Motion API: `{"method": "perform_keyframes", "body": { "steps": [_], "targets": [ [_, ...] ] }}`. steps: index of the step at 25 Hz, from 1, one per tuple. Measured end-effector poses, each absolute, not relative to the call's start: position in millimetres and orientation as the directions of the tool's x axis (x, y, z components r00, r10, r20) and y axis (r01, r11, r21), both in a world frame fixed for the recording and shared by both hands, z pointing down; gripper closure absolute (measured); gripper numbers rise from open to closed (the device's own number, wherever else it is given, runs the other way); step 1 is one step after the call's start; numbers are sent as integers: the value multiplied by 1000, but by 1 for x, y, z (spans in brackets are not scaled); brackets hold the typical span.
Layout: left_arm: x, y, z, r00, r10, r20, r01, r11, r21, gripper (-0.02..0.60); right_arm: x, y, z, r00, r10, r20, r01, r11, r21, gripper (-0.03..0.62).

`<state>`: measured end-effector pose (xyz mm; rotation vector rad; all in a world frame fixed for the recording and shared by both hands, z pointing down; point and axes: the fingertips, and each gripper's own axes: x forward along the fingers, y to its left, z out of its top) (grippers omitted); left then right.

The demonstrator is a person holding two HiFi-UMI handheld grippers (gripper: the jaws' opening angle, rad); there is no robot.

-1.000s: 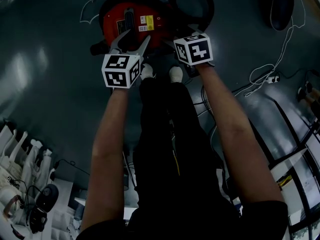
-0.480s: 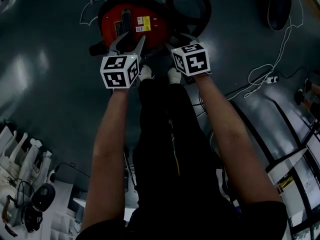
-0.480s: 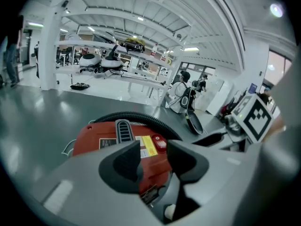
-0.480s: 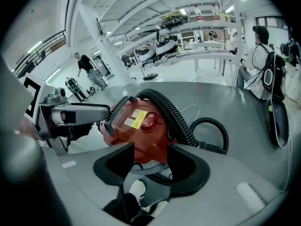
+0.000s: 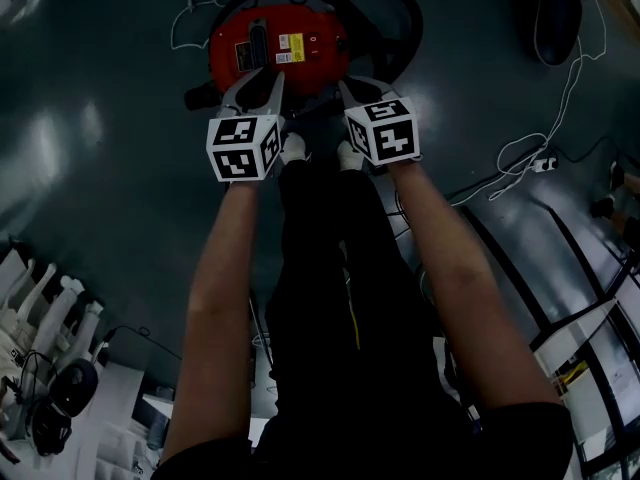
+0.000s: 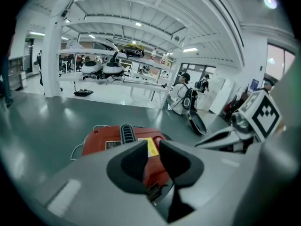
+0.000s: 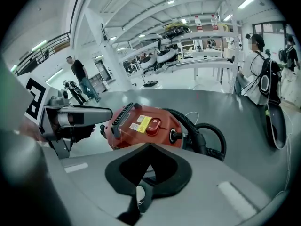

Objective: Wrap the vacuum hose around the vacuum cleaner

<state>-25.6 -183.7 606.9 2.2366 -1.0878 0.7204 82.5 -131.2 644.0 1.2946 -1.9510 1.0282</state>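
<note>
The left gripper [image 5: 262, 78] and right gripper [image 5: 348, 88] hide the near edge of the vacuum cleaner [image 5: 305, 36], whose yellow label [image 5: 293, 46] is unreadably small.

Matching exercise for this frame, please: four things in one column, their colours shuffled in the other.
Things:
1. vacuum cleaner body
2. vacuum hose
3. label beside the cleaner's round button
4. shoes of the person

Colours:
A. white
B. red
C. yellow
D. black

Pairs: 1-B; 2-D; 3-C; 4-A
</note>
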Motion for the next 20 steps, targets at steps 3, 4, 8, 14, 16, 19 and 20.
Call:
{"method": "perform_keyframes", "body": {
  "steps": [3,4,8,14,16,19,20],
  "targets": [
    [-20,-176,602,532,-523,666,-814,-532,233,500,81,-127,637,-363,-500,786,-931,223,-288,597],
    [-19,-174,601,532,-521,667,-814,-532,233,502,81,-127,635,-362,-504,784,-932,220,-289,599],
    [-15,-166,597,528,-519,672,-816,-529,232,529,82,-126,625,-353,-524,775,-935,209,-285,599],
    [-14,-154,584,512,-528,678,-829,-512,228,569,88,-123,605,-339,-557,758,-940,176,-291,599],
    [-14,-150,580,508,-525,683,-833,-502,234,571,89,-120,598,-335,-563,755,-941,163,-295,599],
    [-15,-140,576,499,-506,703,-838,-488,243,571,89,-114,586,-328,-575,749,-942,142,-304,599],
    [-15,-136,573,497,-502,708,-839,-488,243,571,89,-112,581,-327,-581,745,-942,132,-310,599]
  ]
}}
